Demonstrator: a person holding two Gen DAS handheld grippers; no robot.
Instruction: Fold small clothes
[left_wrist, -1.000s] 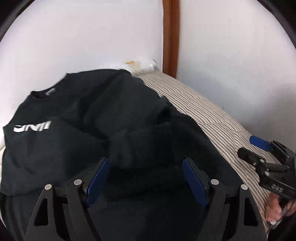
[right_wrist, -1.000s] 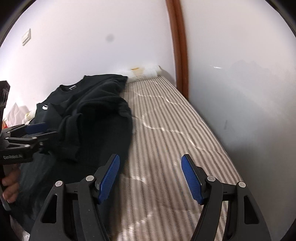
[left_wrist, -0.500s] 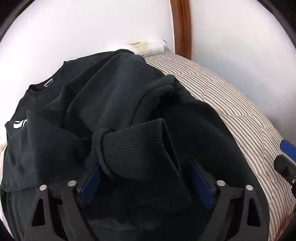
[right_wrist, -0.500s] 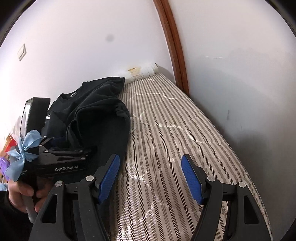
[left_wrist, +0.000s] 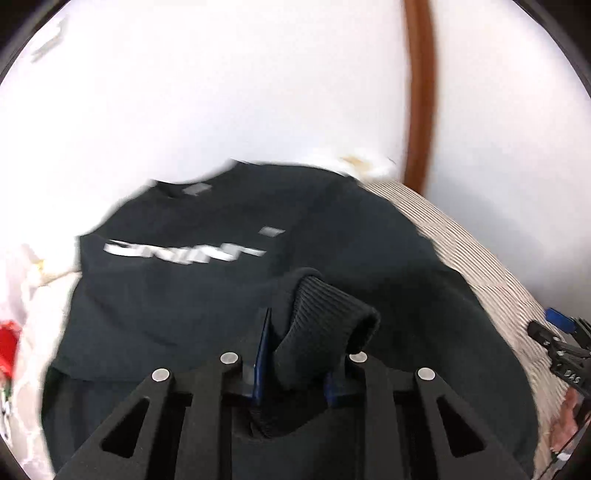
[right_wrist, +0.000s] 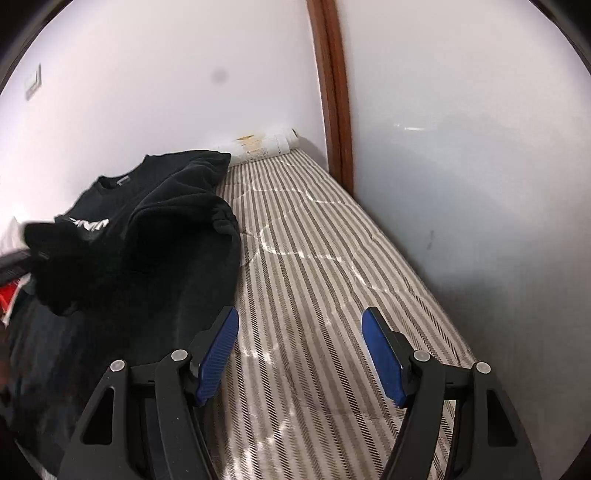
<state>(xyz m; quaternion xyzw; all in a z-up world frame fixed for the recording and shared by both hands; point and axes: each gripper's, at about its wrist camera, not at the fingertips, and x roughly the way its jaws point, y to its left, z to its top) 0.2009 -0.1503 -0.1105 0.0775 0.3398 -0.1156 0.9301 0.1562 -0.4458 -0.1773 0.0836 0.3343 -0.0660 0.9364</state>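
One striped mattress (right_wrist: 314, 280) fills the space under both your tools, running back to the white wall (right_wrist: 147, 92) and the brown wooden post (right_wrist: 334, 92). Your black sweatshirt (left_wrist: 229, 280) lies spread over the mattress's left part, white lettering up. Your left gripper (left_wrist: 295, 363) has its blue pads pinched on the ribbed cuff (left_wrist: 325, 314), which is raised above the sweatshirt body. Your right gripper (right_wrist: 300, 352) hangs spread apart over bare stripes, just beside the cloth's edge, touching nothing.
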